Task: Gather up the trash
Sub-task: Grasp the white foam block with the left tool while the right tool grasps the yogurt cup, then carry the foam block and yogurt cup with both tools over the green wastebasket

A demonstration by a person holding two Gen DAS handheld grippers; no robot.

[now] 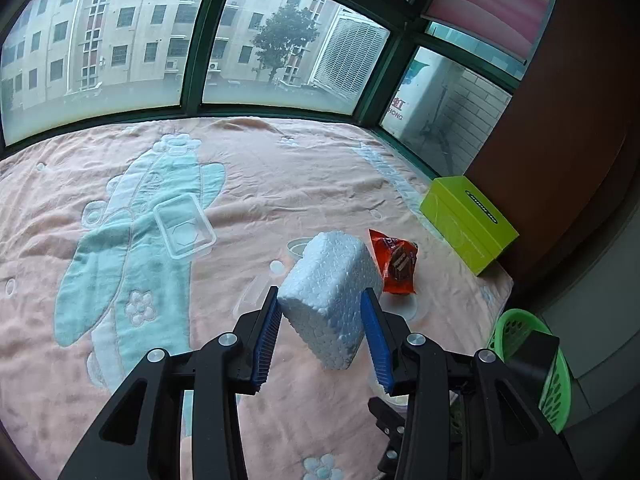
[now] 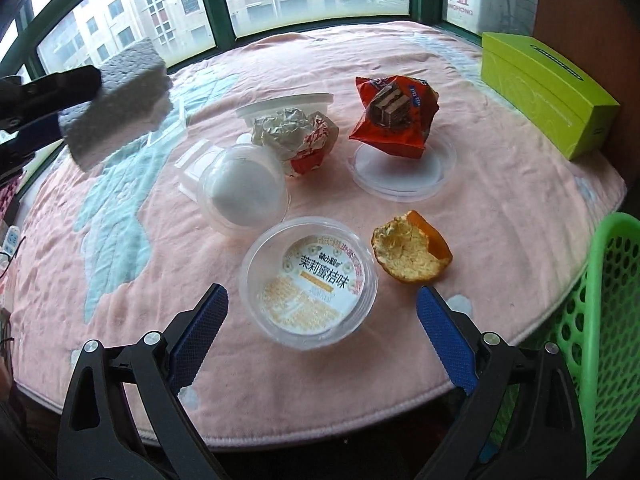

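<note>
My left gripper (image 1: 322, 300) is shut on a white foam block (image 1: 332, 296), held tilted in the air above the pink blanket; the same foam block (image 2: 116, 100) shows at upper left in the right wrist view. My right gripper (image 2: 322, 304) stands open, its blue pads wide on either side of a clear labelled cup (image 2: 310, 282) without touching it. Beside that cup lies an orange peel (image 2: 412, 252). Farther back are an orange snack wrapper (image 2: 394, 110) on a clear round lid (image 2: 404, 168), crumpled paper (image 2: 294, 136), and a clear cup on its side (image 2: 244, 192).
A green plastic basket (image 2: 592, 320) stands off the table's right edge, also seen as the green basket (image 1: 532, 360). A lime green box (image 2: 544, 88) sits at back right. A clear rectangular tray (image 1: 184, 226) lies on the blanket (image 1: 120, 360). Windows run along the far side.
</note>
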